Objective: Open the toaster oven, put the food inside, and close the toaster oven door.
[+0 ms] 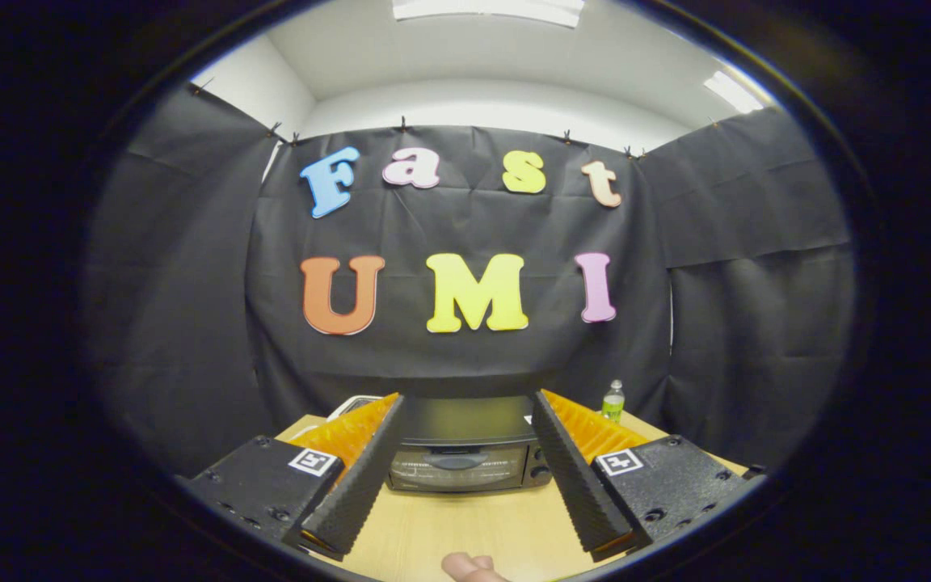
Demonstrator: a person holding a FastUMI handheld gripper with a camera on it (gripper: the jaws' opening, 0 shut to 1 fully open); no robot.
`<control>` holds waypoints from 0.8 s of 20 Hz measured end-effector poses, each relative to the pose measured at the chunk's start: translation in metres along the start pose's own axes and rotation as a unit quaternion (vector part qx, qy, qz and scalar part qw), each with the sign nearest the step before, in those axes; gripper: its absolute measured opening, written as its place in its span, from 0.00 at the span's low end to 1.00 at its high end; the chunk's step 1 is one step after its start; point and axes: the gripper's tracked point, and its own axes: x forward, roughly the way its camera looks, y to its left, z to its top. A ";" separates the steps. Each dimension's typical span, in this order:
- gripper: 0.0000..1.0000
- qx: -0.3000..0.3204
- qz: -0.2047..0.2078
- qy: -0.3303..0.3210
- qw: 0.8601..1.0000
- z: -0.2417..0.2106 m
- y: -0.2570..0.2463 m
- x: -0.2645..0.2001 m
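**Toaster oven shut, fingers spread wide before it**

Between the two fingers, at the far side of the desk, the toaster oven was seen standing against the black cloth wall. Its door was closed, with the handle running across the glass front, and two knobs were seen at its right end. The gripper was held above the pale wooden desk, short of the oven and apart from it. Its fingers were spread wide apart, and nothing was held between them; the oven's whole front was framed in the gap. A square marker was seen on each of the finger mounts.

Beyond the right finger, a small bottle with a white cap and greenish contents was seen upright near the desk's far right corner, just beside the cloth wall. Behind the left finger, at the oven's left side, a pale-rimmed object was partly hidden, and what it was could not be told. At the near edge of the desk, below the fingers, a small rounded pinkish thing was seen; whether it was food or part of a hand could not be told.
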 end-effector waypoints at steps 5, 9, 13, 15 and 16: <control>1.00 -0.012 -0.001 -0.013 1.000 0.015 0.000 -0.013; 1.00 -0.014 0.014 -0.011 1.000 0.019 0.007 -0.015; 1.00 -0.018 0.018 -0.019 1.000 0.024 0.002 -0.016; 1.00 -0.011 0.019 -0.015 1.000 0.022 -0.002 -0.017; 1.00 -0.006 0.019 -0.013 1.000 0.021 -0.005 -0.017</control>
